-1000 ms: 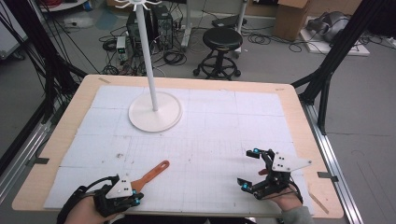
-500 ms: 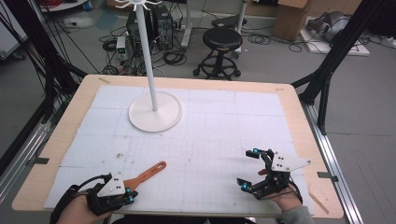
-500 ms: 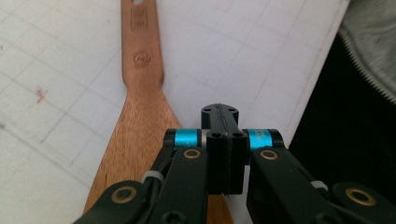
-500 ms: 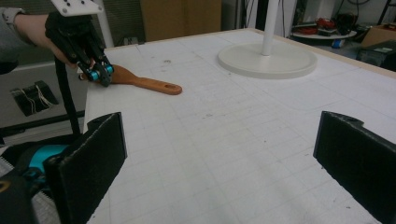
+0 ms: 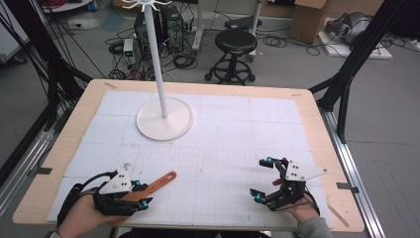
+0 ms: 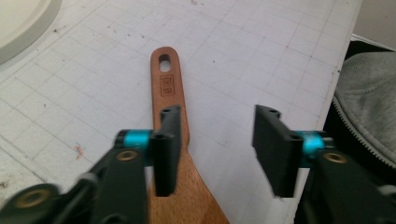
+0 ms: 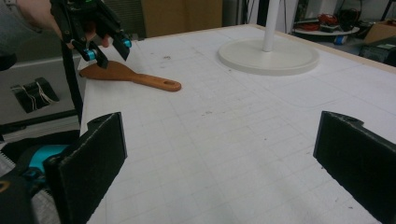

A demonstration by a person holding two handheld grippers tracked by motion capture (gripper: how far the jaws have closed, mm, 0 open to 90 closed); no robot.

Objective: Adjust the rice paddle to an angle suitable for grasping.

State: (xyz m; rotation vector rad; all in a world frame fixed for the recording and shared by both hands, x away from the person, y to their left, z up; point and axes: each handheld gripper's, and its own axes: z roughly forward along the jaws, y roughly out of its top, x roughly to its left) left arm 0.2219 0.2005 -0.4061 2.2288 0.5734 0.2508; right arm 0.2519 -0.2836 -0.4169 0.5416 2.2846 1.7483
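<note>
I've drawn my left hand-held gripper back over the flat brown wooden spatula, jaws wide and empty like my right hand-held gripper, and closing off-centre could skid it.

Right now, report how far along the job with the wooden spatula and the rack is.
Nothing looks done: the wooden spatula lies flat on the mat, far from the white rack. In hand: the left gripper hangs over the spatula with open jaws, one above the handle, not clamped. The right gripper sits open and idle. Grasping, lifting and any hanging are left.
</note>
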